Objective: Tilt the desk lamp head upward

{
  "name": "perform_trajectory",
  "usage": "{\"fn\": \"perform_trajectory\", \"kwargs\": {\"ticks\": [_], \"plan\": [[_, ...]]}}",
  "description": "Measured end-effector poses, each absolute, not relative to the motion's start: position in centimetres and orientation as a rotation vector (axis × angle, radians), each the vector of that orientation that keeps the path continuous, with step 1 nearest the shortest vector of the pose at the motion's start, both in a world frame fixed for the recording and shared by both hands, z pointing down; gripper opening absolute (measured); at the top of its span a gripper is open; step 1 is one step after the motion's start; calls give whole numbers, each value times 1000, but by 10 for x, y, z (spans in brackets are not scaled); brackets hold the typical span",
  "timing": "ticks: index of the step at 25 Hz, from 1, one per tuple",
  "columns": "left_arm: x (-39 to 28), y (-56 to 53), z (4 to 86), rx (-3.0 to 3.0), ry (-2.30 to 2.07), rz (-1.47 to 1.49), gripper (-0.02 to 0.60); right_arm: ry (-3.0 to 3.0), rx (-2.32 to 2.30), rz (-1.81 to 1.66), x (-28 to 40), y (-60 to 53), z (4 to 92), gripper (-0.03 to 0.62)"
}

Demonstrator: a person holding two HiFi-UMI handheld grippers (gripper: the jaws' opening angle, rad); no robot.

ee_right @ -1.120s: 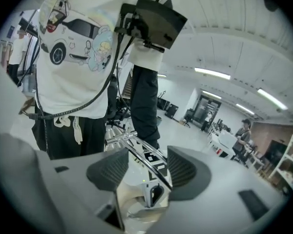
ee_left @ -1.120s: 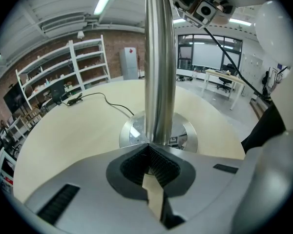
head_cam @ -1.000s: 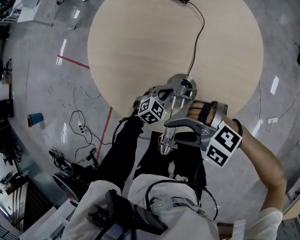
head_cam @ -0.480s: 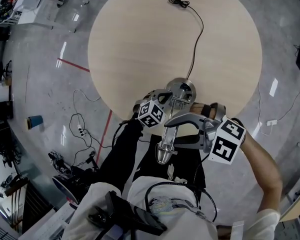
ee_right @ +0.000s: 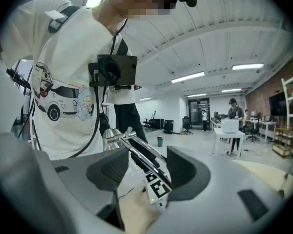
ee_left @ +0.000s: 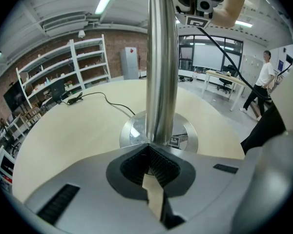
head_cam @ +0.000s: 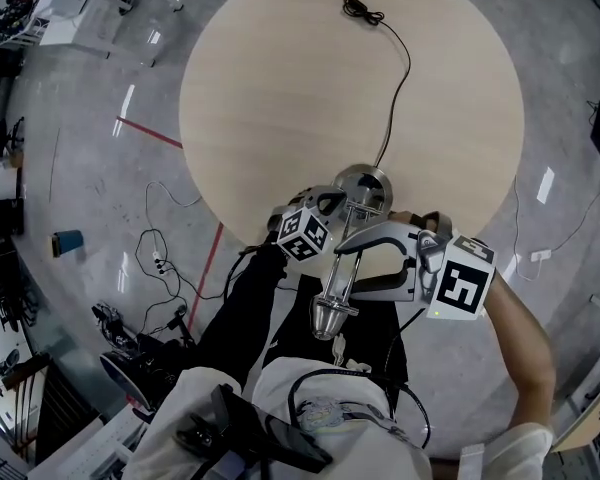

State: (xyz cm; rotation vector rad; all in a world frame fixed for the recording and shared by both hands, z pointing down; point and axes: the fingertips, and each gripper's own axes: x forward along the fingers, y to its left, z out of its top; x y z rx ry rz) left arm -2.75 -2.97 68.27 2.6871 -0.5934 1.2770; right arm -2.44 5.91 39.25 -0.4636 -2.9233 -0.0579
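Observation:
The chrome desk lamp stands on its round base [head_cam: 365, 184] near the table's front edge. My left gripper [head_cam: 332, 202] is shut on the upright pole [ee_left: 161, 72] just above the base [ee_left: 132, 133]. The lamp's thin arm [head_cam: 344, 258] reaches out over the table edge toward me and ends in the cone-shaped head [head_cam: 330, 318]. My right gripper [head_cam: 350, 266] straddles this arm, jaws apart on either side. In the right gripper view the arm [ee_right: 144, 156] runs between the pads [ee_right: 183, 167] of my right gripper [ee_right: 147, 168] up to the head [ee_right: 111, 138].
The lamp's black cord [head_cam: 398, 68] runs across the round wooden table [head_cam: 280, 78] to a plug at the far edge. Cables [head_cam: 160, 253] lie on the grey floor at the left. Shelving and desks stand further off.
The lamp head has swung further out toward me, and my right gripper has followed it with the arm between its jaws. The left gripper has held the pole still.

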Motion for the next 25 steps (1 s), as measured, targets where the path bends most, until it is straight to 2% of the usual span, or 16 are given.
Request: {"fn": "perform_trajectory", "kwargs": {"ticks": [13, 25], "plan": [[-32, -29, 680, 2688, -596, 1270, 2, -3039, -336, 220, -15, 38, 378, 224], [-32, -32, 682, 2686, -595, 1276, 2, -3057, -202, 154, -13, 32, 378, 189]]}}
